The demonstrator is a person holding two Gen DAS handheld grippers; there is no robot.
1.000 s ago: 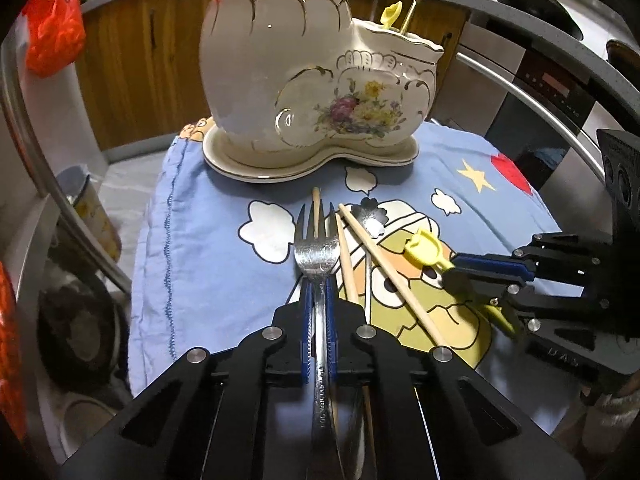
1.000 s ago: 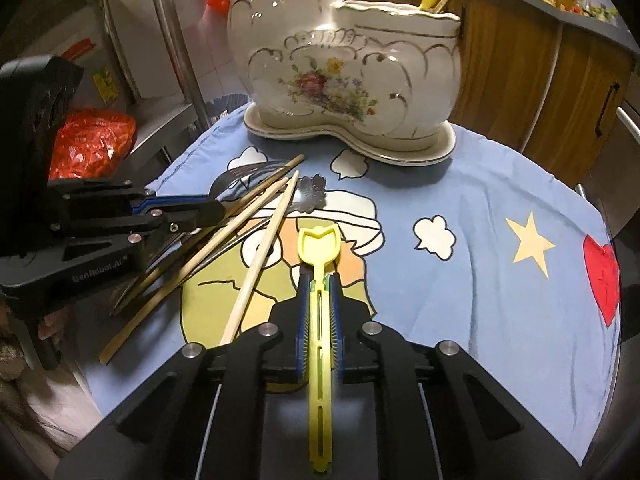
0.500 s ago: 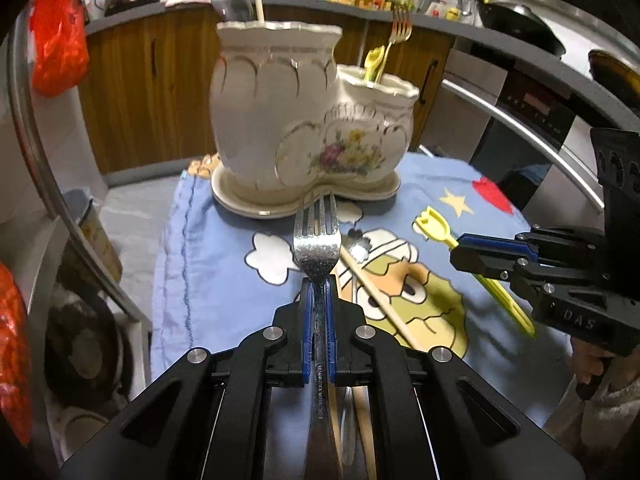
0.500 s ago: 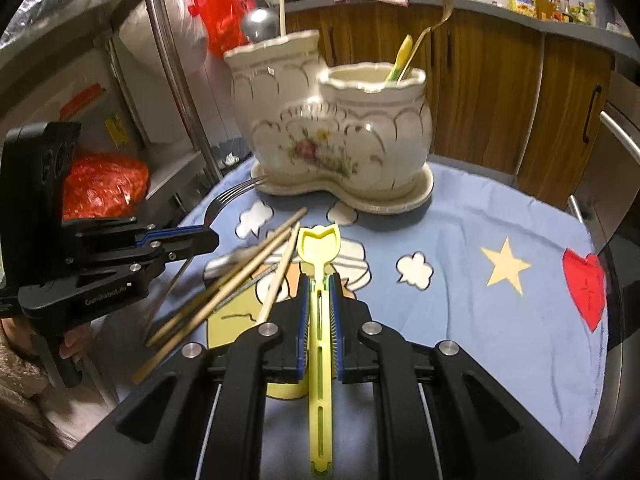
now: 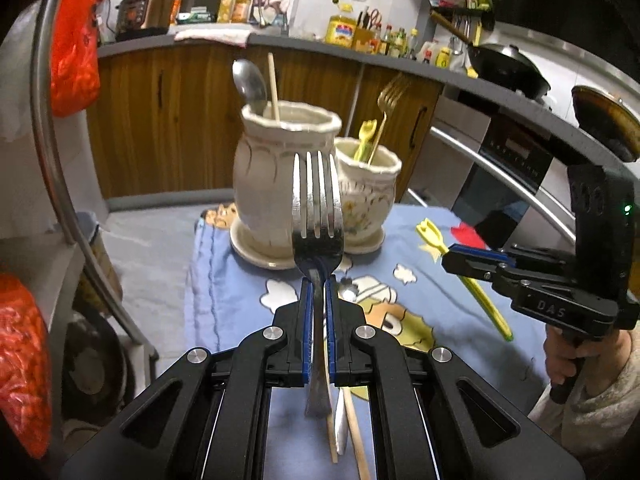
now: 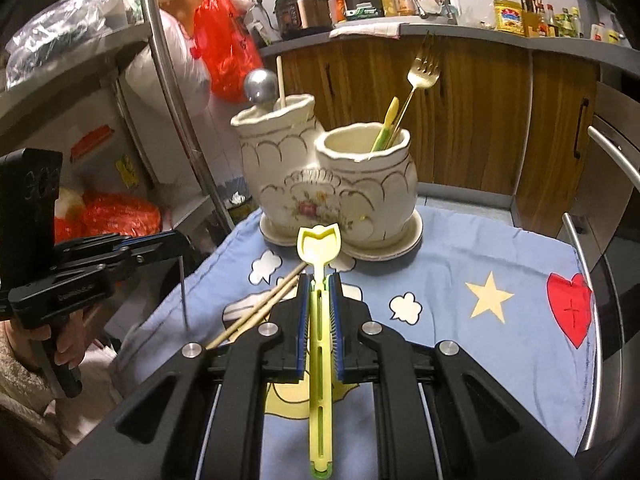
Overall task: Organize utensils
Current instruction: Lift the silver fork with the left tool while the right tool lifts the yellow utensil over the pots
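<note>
Left gripper (image 5: 316,280) is clamped on a steel fork (image 5: 317,216), tines up, held above the blue cloth (image 5: 224,292). Right gripper (image 6: 319,280) is clamped on a yellow plastic fork (image 6: 320,248), also off the cloth. Both point at the ceramic holder (image 6: 340,184): its taller pot holds a spoon (image 5: 250,86) and a chopstick, the shorter a gold fork (image 6: 424,68) and a yellow utensil. Loose chopsticks (image 6: 260,308) lie on the cloth.

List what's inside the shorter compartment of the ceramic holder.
In the shorter compartment: a gold fork and a yellow-green plastic utensil, both leaning on the rim. Their lower ends and the compartment's bottom are hidden by its wall.
</note>
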